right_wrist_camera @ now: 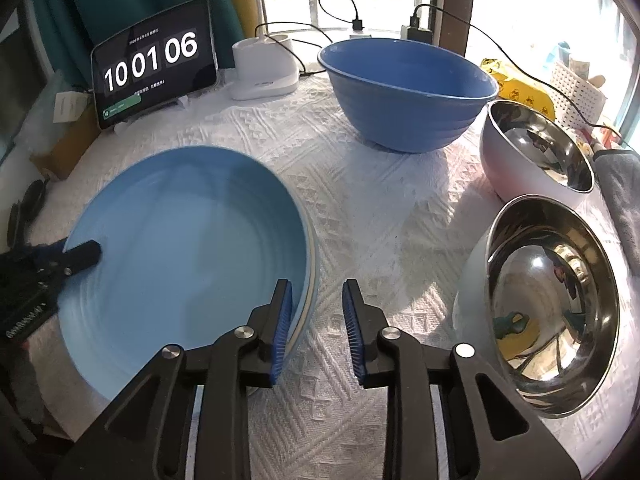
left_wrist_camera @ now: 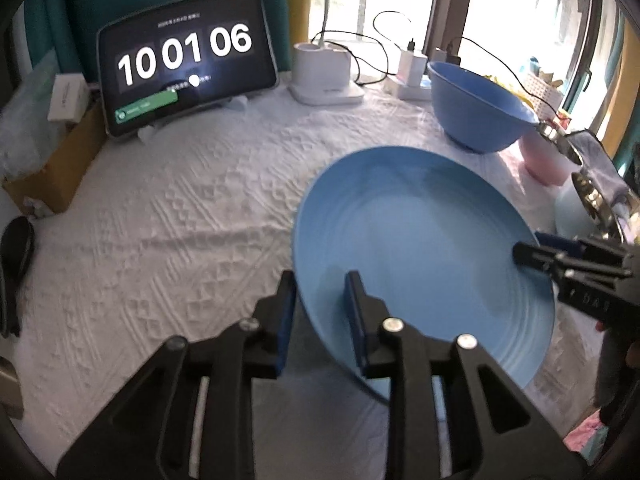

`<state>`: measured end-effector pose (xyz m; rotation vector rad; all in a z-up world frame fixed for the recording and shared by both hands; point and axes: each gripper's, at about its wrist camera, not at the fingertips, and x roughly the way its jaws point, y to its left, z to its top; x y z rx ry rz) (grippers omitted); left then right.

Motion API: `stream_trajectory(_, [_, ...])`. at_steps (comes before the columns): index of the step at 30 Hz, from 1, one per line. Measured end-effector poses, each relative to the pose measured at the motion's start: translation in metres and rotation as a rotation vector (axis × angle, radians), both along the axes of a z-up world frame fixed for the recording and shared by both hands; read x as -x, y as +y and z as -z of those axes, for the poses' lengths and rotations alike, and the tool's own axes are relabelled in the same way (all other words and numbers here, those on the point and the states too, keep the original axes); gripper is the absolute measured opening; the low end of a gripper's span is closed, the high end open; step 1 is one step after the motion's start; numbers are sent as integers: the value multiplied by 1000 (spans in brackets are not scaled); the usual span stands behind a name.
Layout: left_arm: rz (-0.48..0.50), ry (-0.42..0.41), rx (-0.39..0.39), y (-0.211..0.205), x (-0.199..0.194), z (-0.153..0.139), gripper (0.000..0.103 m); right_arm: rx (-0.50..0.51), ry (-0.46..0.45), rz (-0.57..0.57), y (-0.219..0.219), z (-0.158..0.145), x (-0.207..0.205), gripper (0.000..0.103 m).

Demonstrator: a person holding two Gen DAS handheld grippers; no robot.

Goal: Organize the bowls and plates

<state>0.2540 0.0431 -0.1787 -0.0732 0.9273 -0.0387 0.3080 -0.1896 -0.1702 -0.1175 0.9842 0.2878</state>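
Observation:
A large light blue plate [left_wrist_camera: 424,240] [right_wrist_camera: 188,248] lies on the white textured tablecloth [left_wrist_camera: 180,220]. My left gripper [left_wrist_camera: 320,308] straddles the plate's left rim, one finger outside and one over the plate, with a gap around the rim. My right gripper [right_wrist_camera: 318,312] straddles the opposite rim the same way, its pads not pressing. Each gripper shows in the other view: the right [left_wrist_camera: 532,256], the left [right_wrist_camera: 80,256]. A deep blue bowl [right_wrist_camera: 408,92] [left_wrist_camera: 476,112] stands behind. Two steel-lined bowls [right_wrist_camera: 548,148] [right_wrist_camera: 552,304] sit at the right.
A tablet showing a clock [left_wrist_camera: 184,60] [right_wrist_camera: 152,64] leans at the back left beside a white charging stand [right_wrist_camera: 264,68] with cables. A cardboard box [left_wrist_camera: 52,168] sits at the left edge, a grey cloth [right_wrist_camera: 624,200] at the far right.

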Motion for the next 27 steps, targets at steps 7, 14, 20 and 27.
stream_trajectory(7, [3, 3, 34, 8, -6, 2, 29, -55, 8, -12, 13, 7, -1, 40])
stream_trajectory(14, [-55, 13, -4, 28, -8, 0, 29, -63, 26, -29, 31, 6, -6, 37])
stream_trajectory(20, [-91, 22, -22, 51, -10, 0, 30, -65, 31, -72, 57, 9, -11, 37])
stream_trajectory(27, [-51, -24, -76, 52, -9, 2, 37, -67, 35, -96, 69, 10, -18, 38])
